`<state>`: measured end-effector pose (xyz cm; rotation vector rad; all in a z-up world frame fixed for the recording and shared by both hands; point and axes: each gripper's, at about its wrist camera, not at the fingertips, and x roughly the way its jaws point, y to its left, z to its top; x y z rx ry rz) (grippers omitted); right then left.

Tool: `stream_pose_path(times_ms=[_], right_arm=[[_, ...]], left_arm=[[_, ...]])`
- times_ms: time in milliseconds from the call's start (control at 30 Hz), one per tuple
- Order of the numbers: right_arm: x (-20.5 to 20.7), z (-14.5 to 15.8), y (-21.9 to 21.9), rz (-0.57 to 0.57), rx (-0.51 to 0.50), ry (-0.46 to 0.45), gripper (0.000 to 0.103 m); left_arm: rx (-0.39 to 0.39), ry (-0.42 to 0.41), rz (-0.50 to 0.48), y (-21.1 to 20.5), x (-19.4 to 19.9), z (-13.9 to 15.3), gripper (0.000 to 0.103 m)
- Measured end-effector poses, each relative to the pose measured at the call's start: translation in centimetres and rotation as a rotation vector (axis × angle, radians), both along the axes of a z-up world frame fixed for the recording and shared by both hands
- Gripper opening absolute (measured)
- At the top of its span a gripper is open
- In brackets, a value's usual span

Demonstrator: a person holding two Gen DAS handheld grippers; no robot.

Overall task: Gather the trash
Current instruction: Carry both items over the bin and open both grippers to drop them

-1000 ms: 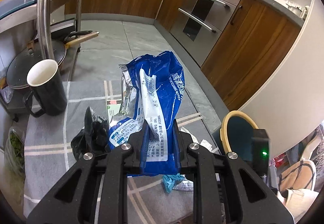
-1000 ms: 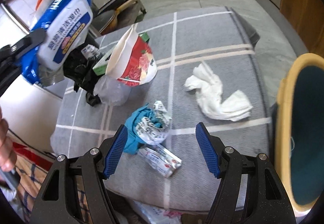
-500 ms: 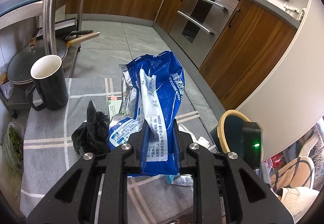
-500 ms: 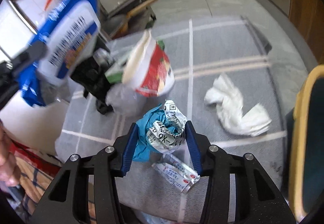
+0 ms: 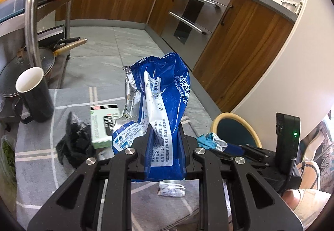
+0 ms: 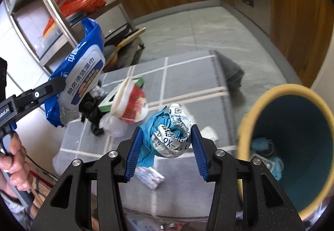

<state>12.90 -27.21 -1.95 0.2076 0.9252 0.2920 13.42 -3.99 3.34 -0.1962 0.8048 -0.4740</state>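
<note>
**Both grippers loaded, wad lifted off the cloth**

Lifted clear of the grey checked tablecloth since a second ago, the crumpled teal-and-white wrapper wad is now sitting clamped in the right gripper, whose jaws have just been closing onto it; the blue pads are pressing on both its sides. It is hanging above the cloth's near edge, beside the yellow-rimmed teal waste bin, which is holding a few scraps at the bottom.

The left gripper is gripping the blue wet-wipes packet in a narrow pinch at its lower end, the packet standing upright above the cloth.

Lying on the cloth are a small flat sachet near the near edge, a black crumpled bag touching a green-and-white carton, and a red-and-white paper cup tipped on its side. A black mug is standing at the far left corner.
</note>
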Motion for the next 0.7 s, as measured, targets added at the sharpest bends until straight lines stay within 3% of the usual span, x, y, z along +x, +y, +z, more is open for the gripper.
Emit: stream_pose_path(times_ms=[300,700], right_arm=[[-2.2,1.6,-5.3,-0.105,-0.029,-0.051,0.049],[-5.3,2.0,-13.5,-0.308,-0.009,-0.066,0.049]], left_arm=[[-0.015,0.003,-0.093,-4.3,-0.3,-0.4,0.02],[-0.066,0.101,-0.234,-12.1,-0.4,-3.2,0.02]])
